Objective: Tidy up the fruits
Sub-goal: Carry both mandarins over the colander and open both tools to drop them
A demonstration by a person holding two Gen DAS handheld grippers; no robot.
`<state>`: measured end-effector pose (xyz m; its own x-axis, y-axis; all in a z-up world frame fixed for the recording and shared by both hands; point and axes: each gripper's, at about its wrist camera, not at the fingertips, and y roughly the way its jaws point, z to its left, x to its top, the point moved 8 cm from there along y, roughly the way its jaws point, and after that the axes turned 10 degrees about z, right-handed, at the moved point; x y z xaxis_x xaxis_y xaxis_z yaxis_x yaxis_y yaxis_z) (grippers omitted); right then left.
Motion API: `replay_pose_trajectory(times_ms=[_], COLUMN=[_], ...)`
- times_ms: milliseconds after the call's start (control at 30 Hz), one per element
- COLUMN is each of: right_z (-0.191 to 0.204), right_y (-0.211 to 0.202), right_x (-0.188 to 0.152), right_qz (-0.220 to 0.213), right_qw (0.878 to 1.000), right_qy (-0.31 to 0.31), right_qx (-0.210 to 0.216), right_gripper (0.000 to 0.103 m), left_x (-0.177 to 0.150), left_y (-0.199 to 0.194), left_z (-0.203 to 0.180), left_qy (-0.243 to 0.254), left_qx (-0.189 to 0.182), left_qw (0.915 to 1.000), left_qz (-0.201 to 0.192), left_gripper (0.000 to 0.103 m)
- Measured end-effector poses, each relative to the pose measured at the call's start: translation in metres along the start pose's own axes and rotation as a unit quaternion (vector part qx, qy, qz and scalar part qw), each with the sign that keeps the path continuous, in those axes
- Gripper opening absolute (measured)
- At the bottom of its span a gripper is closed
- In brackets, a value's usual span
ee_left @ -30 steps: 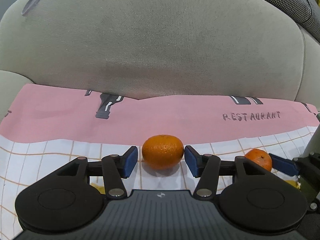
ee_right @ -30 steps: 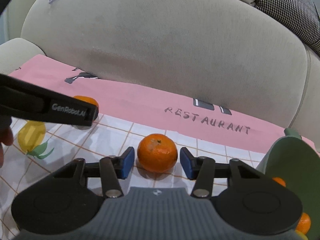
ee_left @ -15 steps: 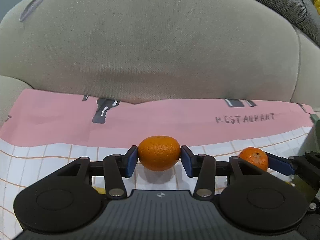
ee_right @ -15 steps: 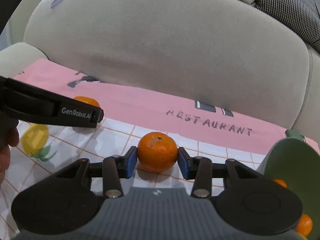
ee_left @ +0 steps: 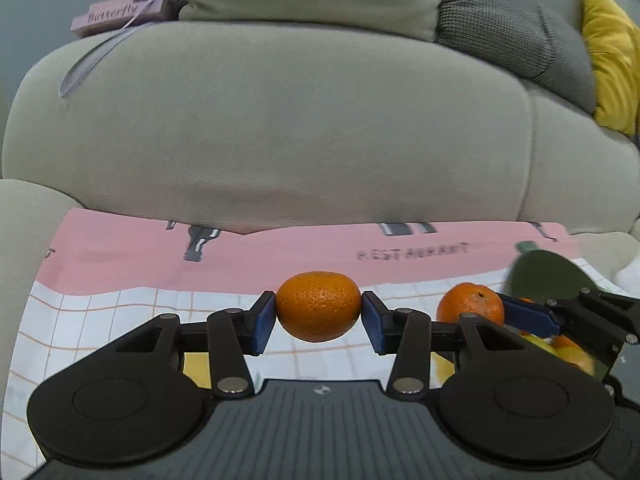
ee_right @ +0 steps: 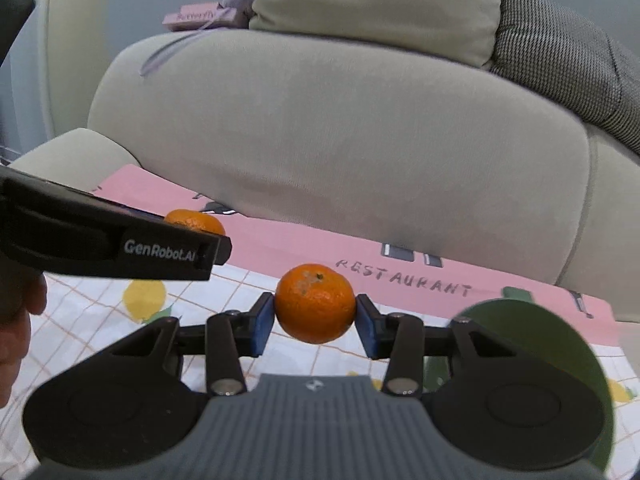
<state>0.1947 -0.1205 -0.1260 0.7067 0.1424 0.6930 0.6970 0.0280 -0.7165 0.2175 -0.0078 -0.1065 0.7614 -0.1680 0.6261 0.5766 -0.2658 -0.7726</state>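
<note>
Both jaws are clamped across the middle of a mandarin: left gripper (ee_left: 319,317) on mandarin (ee_left: 318,306), right gripper (ee_right: 315,319) on another (ee_right: 315,303). Each looks light, soft-skinned and easily bruised.

The left gripper (ee_left: 319,318) sat at lower centre of its own view, blue pads (ee_left: 264,322) pressed against both sides of a mandarin (ee_left: 318,306). The right gripper (ee_right: 315,319) was clamped likewise on another mandarin (ee_right: 315,308) (lower centre of its frame). At that frame's left edge, the left gripper's black body reached in, bare fingers (ee_right: 16,320) beneath it.
</note>
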Motion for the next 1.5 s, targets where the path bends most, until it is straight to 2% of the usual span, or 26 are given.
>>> replay_pose_trajectory(times_ms=[133, 367, 733, 1067, 1233, 1500], right_z=[-0.01, -0.044, -0.121, -0.166, -0.174, -0.184], right_y=[-0.027, -0.062, -0.079, -0.042, -0.012, 0.021], right_x=[-0.006, -0.028, -0.063, -0.078, -0.076, -0.074], right_qz=[-0.006, -0.005, 0.017, 0.07, 0.091, 0.109], right_qw=[1.0, 0.999, 0.998, 0.997, 0.995, 0.994], right_qy=[0.006, 0.033, 0.068, 0.024, 0.017, 0.013], right_qx=[-0.001, -0.003, -0.009, 0.0, 0.021, 0.022], right_gripper=[0.041, 0.041, 0.041, 0.041, 0.041, 0.041], left_x=[-0.006, -0.008, -0.006, -0.002, -0.001, 0.002], left_y=[-0.017, -0.037, -0.021, 0.021, 0.042, 0.066], left_z=[-0.021, -0.071, -0.146, -0.179, -0.182, -0.185], left_qy=[0.005, 0.045, 0.101, 0.129, 0.151, 0.155], left_qx=[-0.019, -0.047, -0.102, -0.113, -0.101, -0.104], left_qw=[0.9998, 0.9979, 0.9891, 0.9818, 0.9782, 0.9756], left_qz=[0.001, -0.002, 0.034, 0.081, 0.101, 0.116], left_gripper=[0.052, 0.052, 0.052, 0.052, 0.052, 0.052])
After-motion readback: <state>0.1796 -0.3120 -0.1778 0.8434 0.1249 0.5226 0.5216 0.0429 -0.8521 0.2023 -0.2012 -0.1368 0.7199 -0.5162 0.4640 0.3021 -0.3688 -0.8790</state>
